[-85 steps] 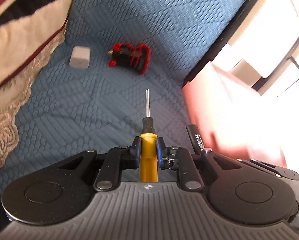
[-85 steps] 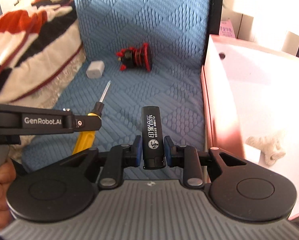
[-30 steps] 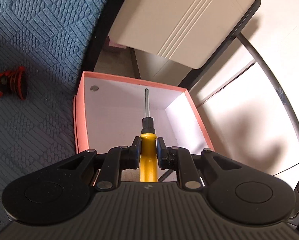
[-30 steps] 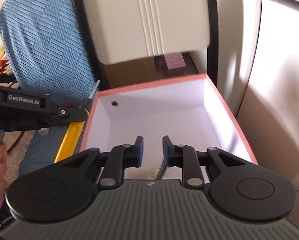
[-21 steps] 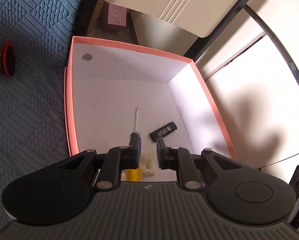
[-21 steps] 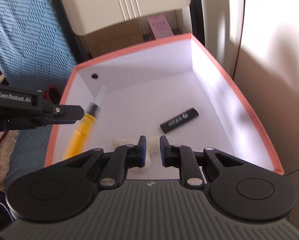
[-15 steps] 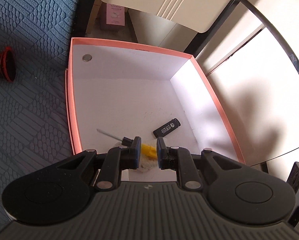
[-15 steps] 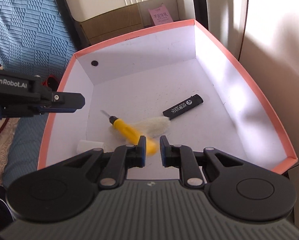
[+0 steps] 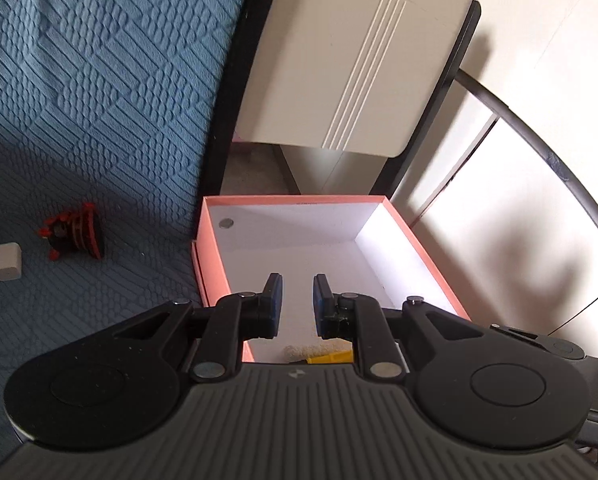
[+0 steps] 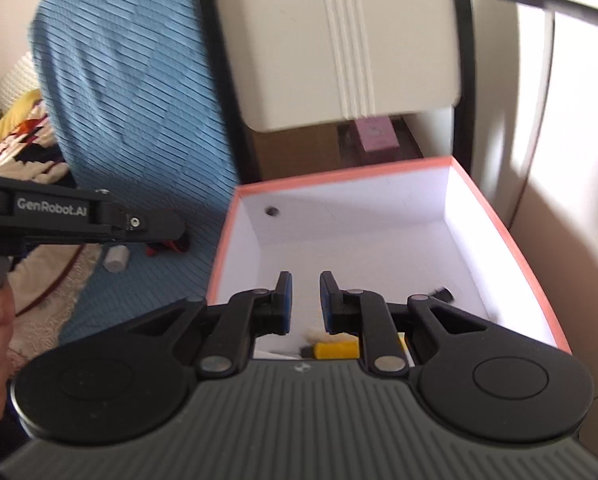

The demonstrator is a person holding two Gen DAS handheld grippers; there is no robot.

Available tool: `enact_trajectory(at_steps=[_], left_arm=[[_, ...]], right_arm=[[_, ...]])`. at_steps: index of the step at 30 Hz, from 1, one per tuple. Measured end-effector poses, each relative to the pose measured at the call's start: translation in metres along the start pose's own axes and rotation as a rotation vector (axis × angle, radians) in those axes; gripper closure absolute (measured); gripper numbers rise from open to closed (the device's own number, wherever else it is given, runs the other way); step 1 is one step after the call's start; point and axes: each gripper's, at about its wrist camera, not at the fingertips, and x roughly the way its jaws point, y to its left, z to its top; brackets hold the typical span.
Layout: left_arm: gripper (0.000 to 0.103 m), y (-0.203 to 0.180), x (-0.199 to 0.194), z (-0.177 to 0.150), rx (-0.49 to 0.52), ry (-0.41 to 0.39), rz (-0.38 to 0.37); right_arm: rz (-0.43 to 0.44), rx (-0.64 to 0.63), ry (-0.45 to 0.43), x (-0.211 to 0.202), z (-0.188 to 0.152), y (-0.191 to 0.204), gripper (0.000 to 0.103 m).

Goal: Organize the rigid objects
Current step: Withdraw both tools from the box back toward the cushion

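My left gripper (image 9: 297, 300) fingers stand a narrow gap apart with nothing between them, and my right gripper (image 10: 303, 302) fingers match: a narrow gap, nothing held. Both hover over the near end of the pink-rimmed white cardboard box (image 9: 207, 264), which sits against the edge of the blue quilted bed cover (image 9: 99, 100). Just under my fingers lies the yellow-handled screwdriver (image 10: 336, 349), only a slice of handle showing, beside a fuzzy cream scrap (image 9: 311, 352); the black stick-shaped lighter (image 10: 443, 294) peeks out behind my right linkage, mostly hidden. Still out on the bed are the small red-and-black ribbed toy (image 9: 75, 234) and, just beside it, the small white plastic block (image 9: 7, 261). I judge the block light, stiff and smooth, best pinched across its flat faces; the toy looks rigid but knobbly, so I would close on its ribbed middle, where the fingers can seat. Its far side and exact shape I cannot make out, and the gripper bodies hide the box's near floor.
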Motion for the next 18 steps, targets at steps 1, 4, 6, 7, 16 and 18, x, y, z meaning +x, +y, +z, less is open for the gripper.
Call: enact_trajectory(at_steps=[1,4,6,7,16,18], left_arm=[[0.084,0.001,-0.009,0.001,0.005,-0.016,0.003],[0.084,0.008,-0.036,0.002,0.019,-0.073,0.011],[0.084,0.014,-0.054,0.002,0.024,-0.105,0.020],[0.084,0.017,-0.062,0.002,0.025,-0.119,0.023],[0.084,0.055,-0.114,-0.011,-0.003,-0.213,0.068],[0.084,0.063,-0.120,-0.017,-0.001,-0.222,0.075]], right_arm=[[0.009,-0.005,-0.013,-0.003,0.001,0.006,0.084],[0.031,-0.018,-0.054,-0.013,0.003,0.025,0.084],[0.044,-0.029,-0.072,-0.018,0.005,0.037,0.084],[0.046,-0.040,-0.078,-0.020,0.005,0.044,0.084],[0.089,-0.111,-0.092,-0.024,-0.008,0.093,0.084],[0.098,-0.119,-0.074,-0.021,-0.014,0.100,0.084]])
